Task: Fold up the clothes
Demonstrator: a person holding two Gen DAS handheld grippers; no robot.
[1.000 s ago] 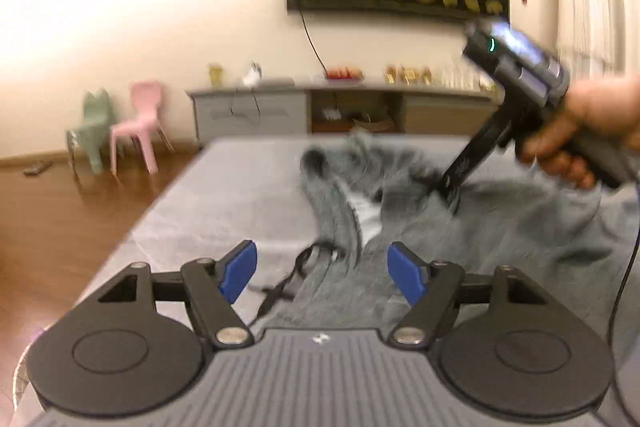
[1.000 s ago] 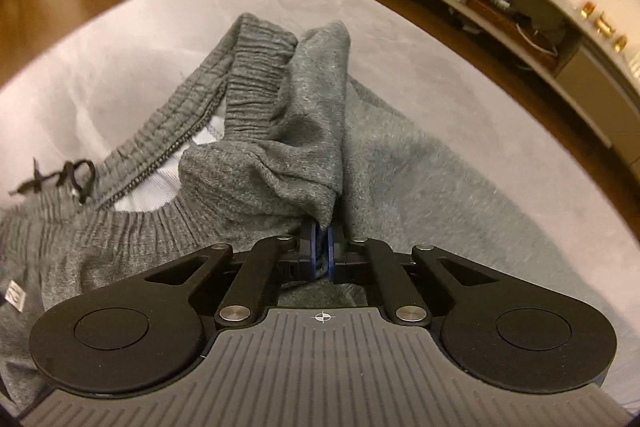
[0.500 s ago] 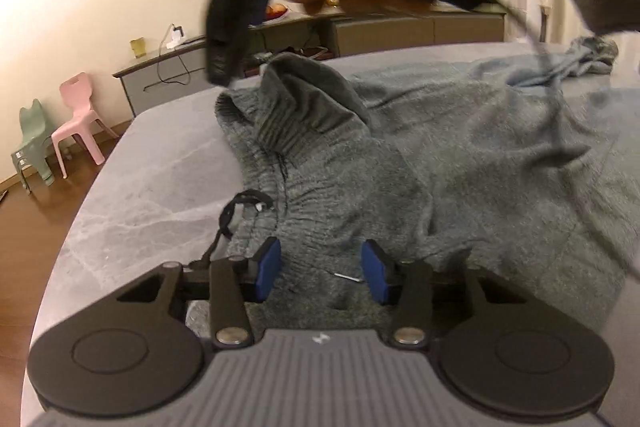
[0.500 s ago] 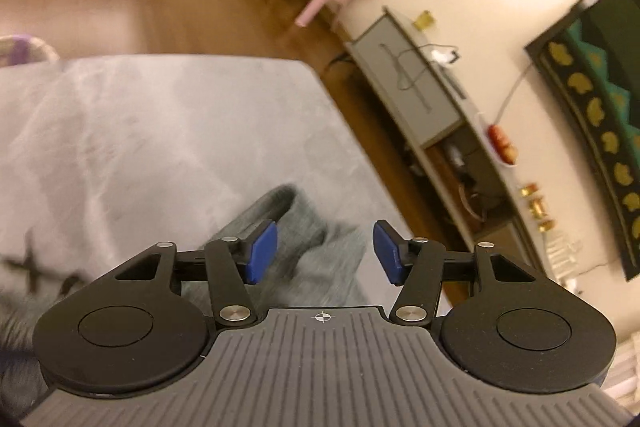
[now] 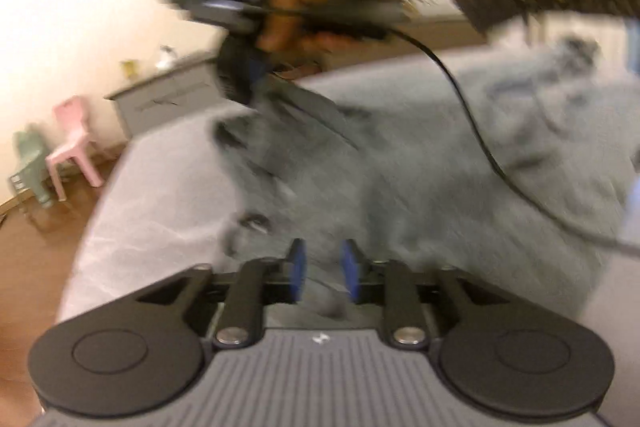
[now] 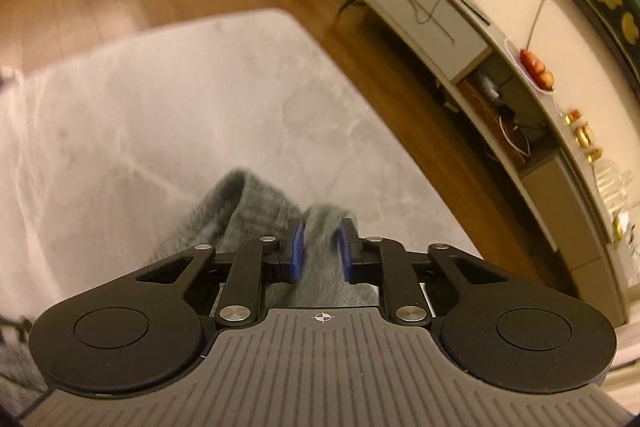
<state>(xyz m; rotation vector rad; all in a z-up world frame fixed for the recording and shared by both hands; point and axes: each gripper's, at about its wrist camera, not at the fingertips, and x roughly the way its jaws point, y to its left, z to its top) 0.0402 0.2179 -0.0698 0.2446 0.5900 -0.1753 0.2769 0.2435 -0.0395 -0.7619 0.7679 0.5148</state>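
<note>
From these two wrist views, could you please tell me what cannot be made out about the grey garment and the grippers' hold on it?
- Left wrist view: motion blur smears the grey garment, so its type and folds are unreadable.
- Left wrist view: blur hides whether the left gripper pinches cloth.
- Right wrist view: the right gripper body covers most of the garment; contact between its blue pads and the cloth is unclear.
- Left wrist view: the right gripper's tips are blurred.

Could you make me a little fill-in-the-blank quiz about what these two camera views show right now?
1. The garment spread on the table is ____ in colour.
2. The pads on the fingers of the right gripper are ____.
3. Between those pads sits a fold of ____.
4. Beside the green chair stands a small ____ chair.

Missing words: grey; blue; cloth; pink
</note>
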